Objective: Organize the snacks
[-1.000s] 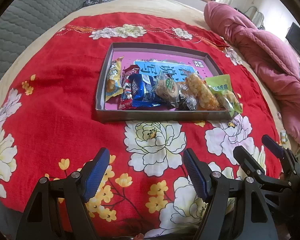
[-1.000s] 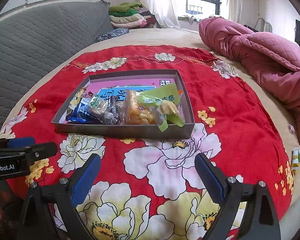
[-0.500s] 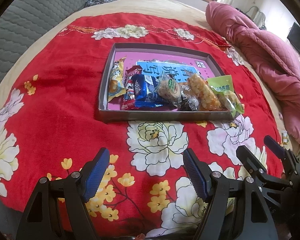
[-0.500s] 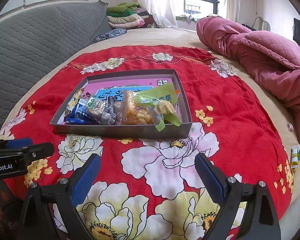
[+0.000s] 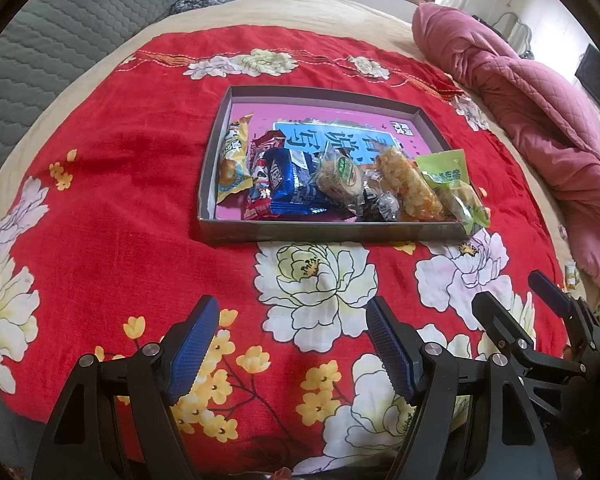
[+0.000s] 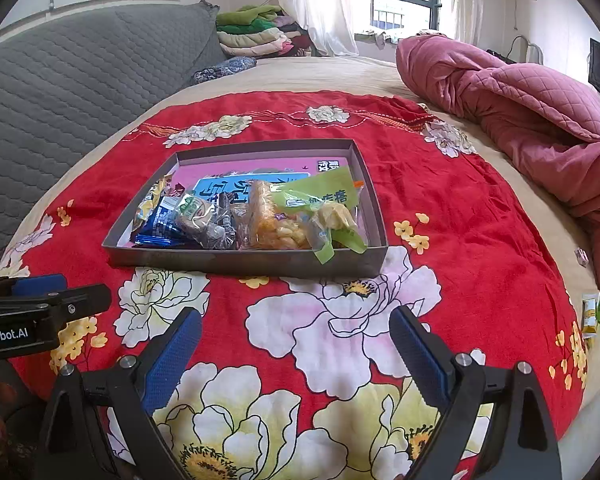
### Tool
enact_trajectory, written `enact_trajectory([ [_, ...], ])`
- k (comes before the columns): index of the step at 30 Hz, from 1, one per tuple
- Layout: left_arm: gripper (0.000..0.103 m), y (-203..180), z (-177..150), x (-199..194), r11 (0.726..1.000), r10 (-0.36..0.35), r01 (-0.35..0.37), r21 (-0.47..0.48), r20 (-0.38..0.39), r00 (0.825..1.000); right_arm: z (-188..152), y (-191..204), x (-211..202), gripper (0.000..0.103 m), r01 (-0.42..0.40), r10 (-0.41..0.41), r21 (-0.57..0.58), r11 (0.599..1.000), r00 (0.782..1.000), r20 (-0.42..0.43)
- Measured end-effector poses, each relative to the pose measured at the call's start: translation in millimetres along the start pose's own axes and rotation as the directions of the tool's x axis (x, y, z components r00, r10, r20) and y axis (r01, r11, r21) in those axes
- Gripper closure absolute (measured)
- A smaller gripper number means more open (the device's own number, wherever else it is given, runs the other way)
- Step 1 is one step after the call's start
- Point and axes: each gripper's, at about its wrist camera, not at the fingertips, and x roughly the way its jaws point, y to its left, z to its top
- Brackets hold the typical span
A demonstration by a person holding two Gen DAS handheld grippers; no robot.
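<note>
A shallow grey tray [image 5: 328, 233] [image 6: 244, 261] sits on the red flowered blanket, mid-bed. Several wrapped snacks lie in it along its near side: a yellow packet [image 5: 232, 160], a blue packet [image 5: 290, 188], a round cake with a green label [image 5: 340, 178], an orange puffed bar [image 5: 408, 188] and a green packet [image 5: 446, 174] [image 6: 320, 200] that hangs over the near wall. My left gripper [image 5: 292, 344] is open and empty, over the blanket short of the tray. My right gripper [image 6: 296, 354] is open beside it, also empty.
A pink quilt [image 6: 540, 112] is bunched along the right of the bed. A grey padded headboard [image 6: 80, 72] rises at the left, with folded clothes [image 6: 256, 36] behind it. A small packet [image 6: 592, 312] lies near the bed's right edge. Each gripper shows in the other's view, right gripper [image 5: 512, 292] and left gripper [image 6: 66, 289].
</note>
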Motion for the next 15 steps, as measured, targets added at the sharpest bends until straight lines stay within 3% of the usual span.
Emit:
enact_trajectory([
  [15, 0.026, 0.9, 0.4, 6.9, 0.999, 0.032, -0.032, -0.004, -0.009, 0.999, -0.6, 1.3, 1.8, 0.008, 0.0, 0.0, -0.002, 1.0, 1.0, -0.009],
])
